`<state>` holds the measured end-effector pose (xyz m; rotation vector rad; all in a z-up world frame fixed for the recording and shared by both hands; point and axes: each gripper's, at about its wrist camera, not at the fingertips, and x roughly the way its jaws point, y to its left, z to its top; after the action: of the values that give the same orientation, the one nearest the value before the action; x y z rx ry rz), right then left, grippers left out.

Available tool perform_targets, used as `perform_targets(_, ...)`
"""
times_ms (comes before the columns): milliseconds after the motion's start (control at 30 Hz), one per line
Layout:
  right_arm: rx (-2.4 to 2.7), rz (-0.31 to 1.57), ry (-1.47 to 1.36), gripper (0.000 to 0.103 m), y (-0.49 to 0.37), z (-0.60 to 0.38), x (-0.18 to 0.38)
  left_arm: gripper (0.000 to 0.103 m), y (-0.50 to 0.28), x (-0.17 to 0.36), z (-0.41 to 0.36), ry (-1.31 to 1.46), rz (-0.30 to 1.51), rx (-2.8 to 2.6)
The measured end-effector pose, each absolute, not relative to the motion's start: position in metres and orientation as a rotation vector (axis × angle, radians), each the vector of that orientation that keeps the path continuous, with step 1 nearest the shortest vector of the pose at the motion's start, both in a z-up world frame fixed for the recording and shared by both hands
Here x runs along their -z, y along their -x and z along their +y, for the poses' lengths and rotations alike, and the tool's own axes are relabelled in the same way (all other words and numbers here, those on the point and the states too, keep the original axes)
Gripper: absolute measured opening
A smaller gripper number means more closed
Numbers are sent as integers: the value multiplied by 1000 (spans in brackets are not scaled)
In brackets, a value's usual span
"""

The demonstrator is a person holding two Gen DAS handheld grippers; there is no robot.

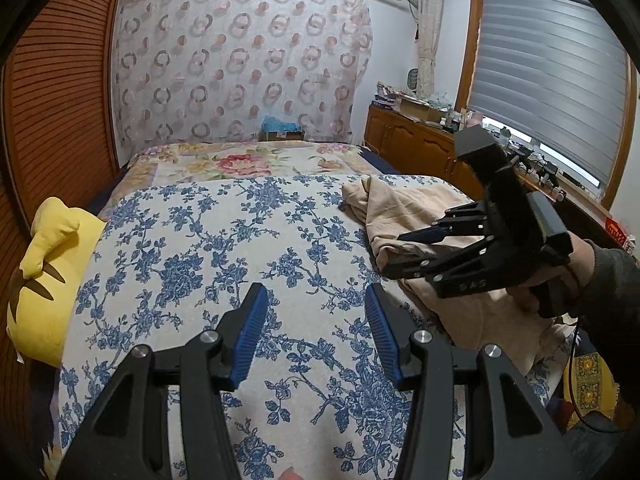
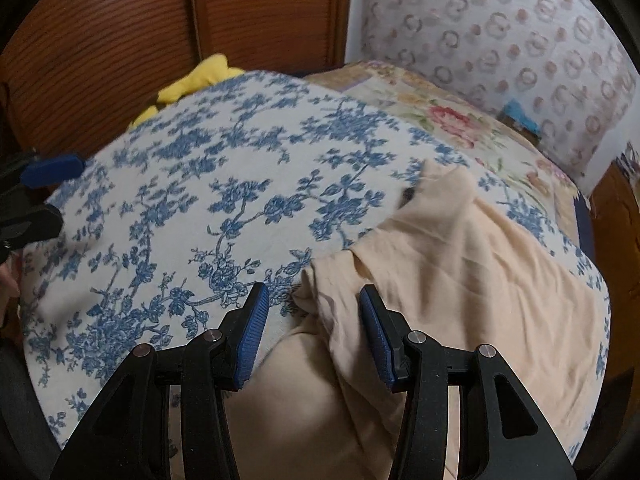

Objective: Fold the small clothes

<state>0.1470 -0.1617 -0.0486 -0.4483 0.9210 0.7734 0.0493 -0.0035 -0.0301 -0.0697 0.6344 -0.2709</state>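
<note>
A beige garment (image 1: 404, 216) lies crumpled on the right side of the blue-flowered bed cover (image 1: 224, 248). In the right wrist view the garment (image 2: 460, 272) spreads from the middle to the lower right. My left gripper (image 1: 316, 328) is open and empty above the bare cover, left of the garment. My right gripper (image 2: 312, 332) is open, hovering over the garment's near left edge, holding nothing. It also shows in the left wrist view (image 1: 400, 252), over the garment. The left gripper's blue pad (image 2: 52, 170) shows at the left edge of the right wrist view.
A yellow plush toy (image 1: 44, 272) lies at the bed's left edge by a wooden slatted wall (image 1: 56, 100). A flowered quilt (image 1: 240, 160) covers the far bed. A wooden cabinet (image 1: 416, 144) with clutter stands under the window at right.
</note>
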Motion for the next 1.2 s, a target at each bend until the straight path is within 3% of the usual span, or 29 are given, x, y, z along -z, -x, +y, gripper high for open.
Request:
perform_targets(267, -720, 918, 481, 48, -157, -157, 61, 49, -49, 31, -3, 71, 636, 270)
perform_targets(300, -718, 915, 472, 44, -158, -158, 61, 49, -49, 31, -3, 69, 637, 270)
perform_targets(333, -715, 915, 464, 31, -160, -159, 60, 49, -49, 31, -3, 66, 639, 270)
perform_targets(367, -698, 921, 454, 4, -163, -163, 58, 50, -48, 32, -4, 62, 641, 269)
perform_targets(800, -549, 752, 268, 4, -197, -259, -34, 50, -45, 33, -13, 61, 642, 304)
perform_targets(1200, -286, 763, 280, 4, -254, -347, -43, 50, -44, 35, -21, 53, 651, 331)
